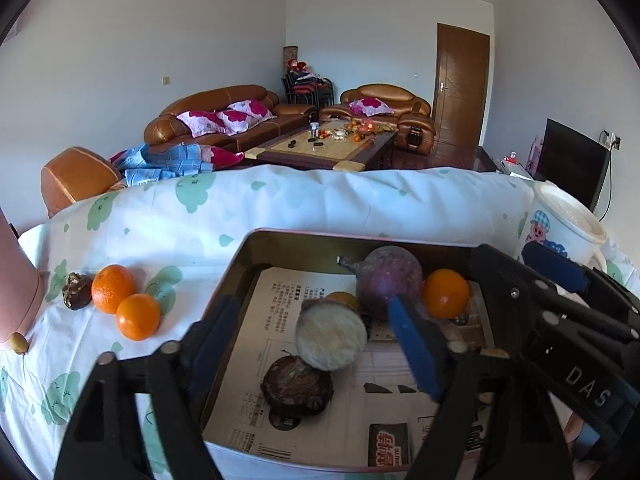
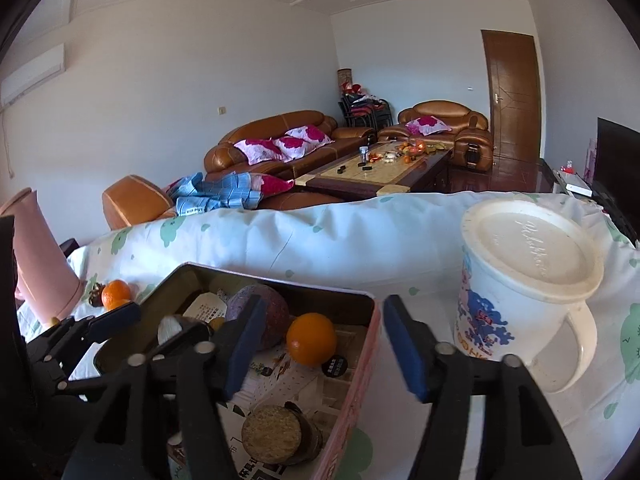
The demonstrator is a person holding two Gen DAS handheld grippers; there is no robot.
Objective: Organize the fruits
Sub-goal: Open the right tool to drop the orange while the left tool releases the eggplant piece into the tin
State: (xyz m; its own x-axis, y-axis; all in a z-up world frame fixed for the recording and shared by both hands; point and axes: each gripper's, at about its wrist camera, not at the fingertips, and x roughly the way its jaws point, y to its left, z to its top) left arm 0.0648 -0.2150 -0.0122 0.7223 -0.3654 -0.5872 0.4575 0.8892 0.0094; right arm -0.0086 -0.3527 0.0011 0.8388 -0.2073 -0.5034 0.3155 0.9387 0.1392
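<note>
While both grippers hang over the tin tray [image 1: 240, 264], neither is grasping anything: the left gripper [image 1: 316, 344] has its blue pads spread wide around the pale, fuzzy round piece [image 1: 331, 336] without pressing on it, and the right gripper [image 2: 320, 344] stands released with its pads straddling the tray's pink right wall, nothing between them but that rim. My guess is that each has just let something drop into the tray, which seems to be where the fruit is being gathered. Inside it, on a newspaper lining [image 1: 288, 292], lie a purple round fruit [image 1: 390, 280], an orange [image 1: 446, 294] just beside it, the pale piece and a dark brown disc-shaped thing [image 1: 297, 386] nearer the camera.

Outside the tray, well to its left, two more oranges [image 1: 114, 288] touch each other on the cloth, with a small brown knobbly fruit [image 1: 77, 291] next to them; I judge these are what remains to be collected. A pink container [image 1: 18, 292] stands at the far left and a white lidded mug [image 2: 528, 280] with a cartoon print sits to the tray's right.

Everything rests on a white sheet dotted with green shapes [image 1: 280, 200], rumpled and soft-looking, so loose fruit could roll. Beyond it are brown leather sofas [image 1: 224, 116] with pink cushions, a cluttered coffee table [image 1: 320, 148] and a wooden door [image 1: 462, 84].
</note>
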